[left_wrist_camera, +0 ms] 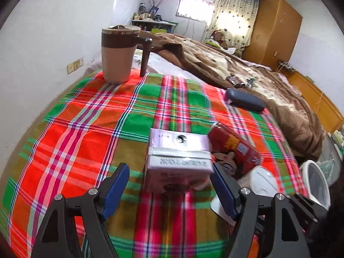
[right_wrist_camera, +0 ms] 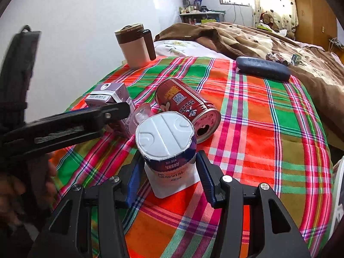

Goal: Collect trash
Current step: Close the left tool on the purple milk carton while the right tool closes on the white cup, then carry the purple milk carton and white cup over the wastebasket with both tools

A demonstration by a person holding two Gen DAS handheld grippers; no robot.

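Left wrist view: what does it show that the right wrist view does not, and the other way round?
Only the left view: wall sockets and a white bin. Only the right view: the opened end of the red can, the foil lid of the cup, and the left gripper from the side. Both: carton, mug, dark case, plaid cloth.

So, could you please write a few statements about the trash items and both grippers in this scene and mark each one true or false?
1. The red can lies on its side. True.
2. The left gripper is shut on the purple carton. False: its jaws are open around it.
3. The yogurt cup sits between the right gripper's open fingers. True.
4. The mug is tipped over. False: it stands upright.
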